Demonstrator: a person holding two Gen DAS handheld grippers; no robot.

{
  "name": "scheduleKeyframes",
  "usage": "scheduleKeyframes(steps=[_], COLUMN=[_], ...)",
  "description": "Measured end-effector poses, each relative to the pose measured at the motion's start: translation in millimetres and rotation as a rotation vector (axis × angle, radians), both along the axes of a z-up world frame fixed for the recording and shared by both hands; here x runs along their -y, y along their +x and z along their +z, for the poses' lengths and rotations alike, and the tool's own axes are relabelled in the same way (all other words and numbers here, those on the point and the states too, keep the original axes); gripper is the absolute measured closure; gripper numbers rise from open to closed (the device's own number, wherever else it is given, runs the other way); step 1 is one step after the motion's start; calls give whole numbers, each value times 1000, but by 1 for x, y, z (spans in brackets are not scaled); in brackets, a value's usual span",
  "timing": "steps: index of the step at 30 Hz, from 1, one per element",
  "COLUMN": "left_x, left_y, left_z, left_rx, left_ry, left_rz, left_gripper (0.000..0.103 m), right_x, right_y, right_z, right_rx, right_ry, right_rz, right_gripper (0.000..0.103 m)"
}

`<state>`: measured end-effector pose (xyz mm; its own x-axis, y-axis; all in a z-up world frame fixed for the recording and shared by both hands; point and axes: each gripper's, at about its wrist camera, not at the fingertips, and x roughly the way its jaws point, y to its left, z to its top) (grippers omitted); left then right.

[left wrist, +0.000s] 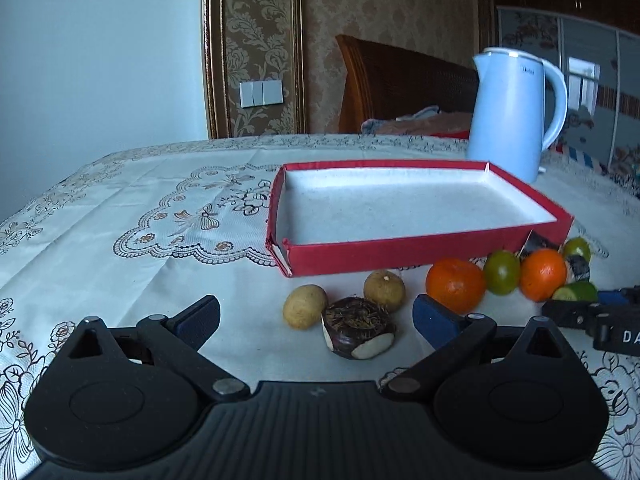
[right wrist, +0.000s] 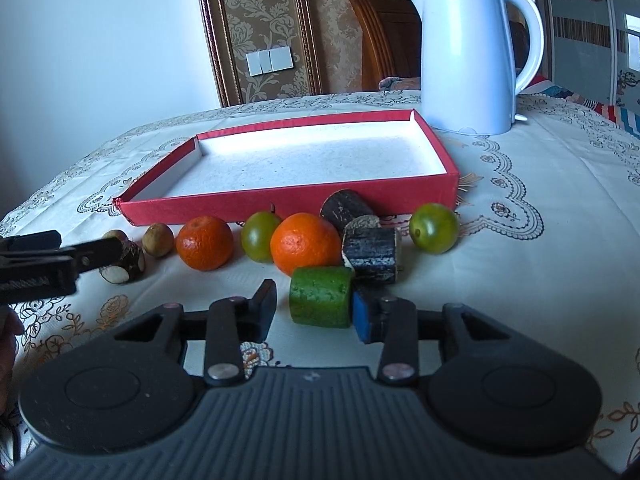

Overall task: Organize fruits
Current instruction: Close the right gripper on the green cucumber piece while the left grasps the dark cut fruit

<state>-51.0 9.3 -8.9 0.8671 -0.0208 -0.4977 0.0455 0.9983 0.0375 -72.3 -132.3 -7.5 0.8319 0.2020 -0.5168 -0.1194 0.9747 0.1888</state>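
An empty red tray (left wrist: pixel 400 256) (right wrist: pixel 280 202) lies on the table. A row of fruit sits along its near wall. My left gripper (left wrist: pixel 316 316) is open around a dark water chestnut (left wrist: pixel 357 333), with two brown longans (left wrist: pixel 305 306) (left wrist: pixel 384 290) just beyond. Two oranges (right wrist: pixel 205 249) (right wrist: pixel 305 242), green fruits (right wrist: pixel 261 236) (right wrist: pixel 434 228) and dark cut pieces (right wrist: pixel 372 254) lie to the right. My right gripper (right wrist: pixel 314 312) is open, with a green cut piece (right wrist: pixel 321 302) between its fingers, touching the right pad.
A white electric kettle (left wrist: pixel 516 114) (right wrist: pixel 470 50) stands behind the tray's right end. An embroidered tablecloth (left wrist: pixel 120 216) covers the table. A wooden headboard (left wrist: pixel 400 80) and wall switches (left wrist: pixel 261 93) lie beyond the far edge.
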Motion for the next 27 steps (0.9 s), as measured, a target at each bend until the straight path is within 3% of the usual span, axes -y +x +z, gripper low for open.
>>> scheduleKeyframes(steps=[8,11,13,15,18,23,27], left_x=[-2,3,7,9,9,9,13], left_y=[13,14,16,18,18,18,15], left_z=[-4,-4,-6,-7,-8,-8,-8], left_rx=[-60,-69,-87,-102,-110,-110,-101], left_ry=[-36,-31,-21,-23,-31,-42,-21], left_rz=[14,-6,-21,-39,-41,-52,-55], left_gripper=[2,18,19,30,35,57,60], right_x=[1,1,1,1,1,1,1], right_y=[1,0,0,1,1,1,1], right_z=[0,0,0,0,0,0,0], right_rx=[0,0,0,0,0,0,0], right_ry=[8,7,7,7,7,7,7], right_rz=[2,2,2,2,2,2,2], right_gripper=[64,64,64,64,64,64,64])
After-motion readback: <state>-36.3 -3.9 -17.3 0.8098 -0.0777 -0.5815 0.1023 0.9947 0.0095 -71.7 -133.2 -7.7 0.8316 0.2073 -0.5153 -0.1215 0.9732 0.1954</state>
